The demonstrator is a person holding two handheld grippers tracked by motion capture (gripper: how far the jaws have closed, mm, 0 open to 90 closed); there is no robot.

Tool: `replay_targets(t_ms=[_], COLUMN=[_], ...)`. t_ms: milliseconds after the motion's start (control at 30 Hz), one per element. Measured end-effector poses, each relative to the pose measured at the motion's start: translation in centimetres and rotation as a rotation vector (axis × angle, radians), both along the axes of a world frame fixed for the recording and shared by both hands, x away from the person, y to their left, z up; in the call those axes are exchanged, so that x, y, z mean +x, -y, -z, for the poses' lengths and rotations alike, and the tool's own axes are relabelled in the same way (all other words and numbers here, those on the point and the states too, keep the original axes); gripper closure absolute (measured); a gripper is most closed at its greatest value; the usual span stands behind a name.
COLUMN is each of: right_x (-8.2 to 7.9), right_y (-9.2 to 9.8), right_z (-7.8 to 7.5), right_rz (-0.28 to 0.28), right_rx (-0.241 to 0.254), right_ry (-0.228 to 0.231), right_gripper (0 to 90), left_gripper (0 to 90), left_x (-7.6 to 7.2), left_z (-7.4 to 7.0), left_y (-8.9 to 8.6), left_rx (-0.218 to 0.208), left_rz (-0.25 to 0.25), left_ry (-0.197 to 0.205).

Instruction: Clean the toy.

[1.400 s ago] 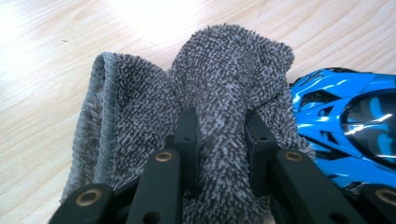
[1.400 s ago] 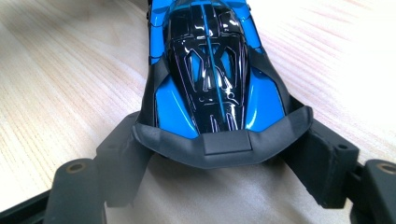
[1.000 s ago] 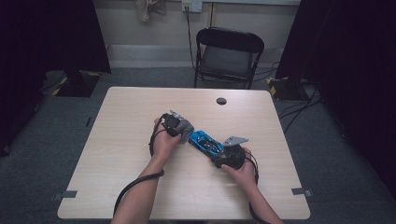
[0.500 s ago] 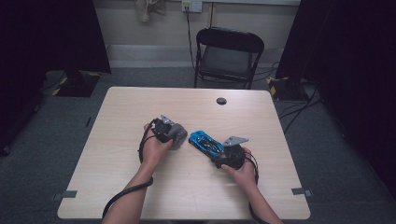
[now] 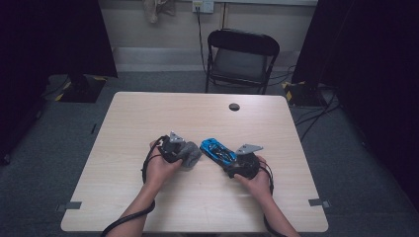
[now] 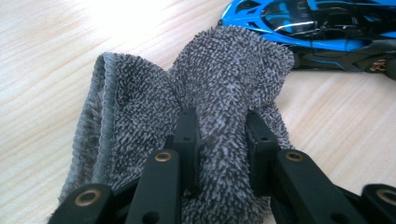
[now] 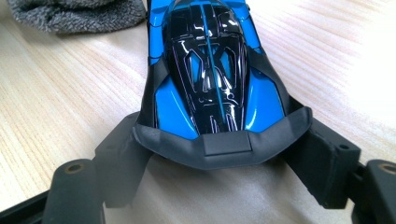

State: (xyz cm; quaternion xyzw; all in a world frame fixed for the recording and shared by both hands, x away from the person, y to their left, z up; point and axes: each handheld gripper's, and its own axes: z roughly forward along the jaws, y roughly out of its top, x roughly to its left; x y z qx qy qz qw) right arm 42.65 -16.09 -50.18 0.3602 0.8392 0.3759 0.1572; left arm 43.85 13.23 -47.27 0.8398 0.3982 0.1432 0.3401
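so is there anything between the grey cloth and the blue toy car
Nothing: a narrow strip of bare table separates the grey cloth from the blue toy car, seen in the high view.

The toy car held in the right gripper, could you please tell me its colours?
Bright blue with glossy black, best seen in the right gripper view: toy car.

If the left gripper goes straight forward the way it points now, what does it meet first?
Probably the blue toy car. The left gripper, shut on the grey cloth, points toward it, so the cloth's front fold would likely touch the car first, though the depth is unclear.
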Motion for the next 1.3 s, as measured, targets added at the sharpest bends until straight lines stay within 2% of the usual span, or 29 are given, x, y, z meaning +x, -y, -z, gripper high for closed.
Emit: replay_targets(t_ms=[100,167,200,267,333,433,467,533,633,767,833,900,933,1033,1067,1100,1133,1200,1300], right_x=[0.0,0.1,0.2,0.2,0.0,-0.1,-0.1,0.0,0.0,0.1,0.1,0.2,0.3,0.6,0.8,0.9,0.9,1.2,1.4], right_y=[0.1,0.2,0.3,0.6,0.6,0.7,0.8,0.8,0.9,1.2,1.1,0.9,0.7,0.2,0.1,-0.1,-0.2,-0.3,-0.5], right_z=[0.0,0.0,0.0,0.0,-0.1,-0.5,-0.7,-1.0,-1.6,-2.6,-3.1,-3.6,-3.7,-3.8,-3.7,-3.7,-3.6,-3.5,-3.3], right_rz=[-0.007,-0.004,0.0,-0.003,-0.009,-0.008,-0.004,-0.005,0.0,-0.001,-0.009,-0.021,-0.03,-0.034,-0.038,-0.031,-0.016,-0.018,-0.025], right_rx=[-0.001,-0.002,-0.004,0.012,0.0,0.008,0.013,0.013,0.023,0.051,0.054,0.05,0.051,0.031,0.029,0.01,0.01,0.03,0.027], right_ry=[0.0,-0.005,-0.008,-0.019,-0.009,-0.005,-0.009,-0.013,-0.009,-0.01,0.001,0.013,0.011,0.002,0.004,0.007,0.02,-0.001,0.007], right_gripper=[24.5,20.3,18.7,19.2,19.3,18.2,18.1,17.9,17.5,18.7,28.7,30.3,34.1,47.1,54.0,55.0,56.2,57.7,62.0], left_gripper=[71.0,70.9,70.9,70.8,70.5,70.2,70.2,70.0,69.8,69.8,69.8,69.8,69.8,69.8,69.8,69.7,69.8,69.7,69.7], left_x=[-0.4,-0.6,-0.7,-0.9,-1.0,-1.1,-1.2,-1.3,-1.3,-1.4,-1.3,-1.3,-1.3,-1.3,-1.3,-1.3,-1.3,-1.3,-1.2], left_z=[0.2,0.3,0.3,0.3,0.4,0.5,0.5,0.6,0.7,0.7,0.7,0.7,0.7,0.7,0.7,0.7,0.7,0.7,0.7], left_y=[0.1,0.1,0.2,0.2,0.2,0.1,0.1,0.2,0.1,0.2,0.2,0.2,0.2,0.2,0.2,0.2,0.2,0.2,0.1], left_rx=[0.008,0.014,0.003,0.004,0.006,0.012,0.012,-0.008,0.004,-0.005,0.0,-0.001,0.003,-0.002,0.003,0.004,0.005,0.005,-0.005], left_rz=[0.02,0.032,0.032,0.039,0.043,0.039,0.04,0.037,0.039,0.038,0.041,0.043,0.044,0.044,0.047,0.045,0.048,0.052,0.053], left_ry=[0.0,0.005,-0.001,-0.002,0.005,0.023,0.016,0.017,0.034,0.021,0.021,0.022,0.024,0.02,0.022,0.025,0.025,0.025,0.014])
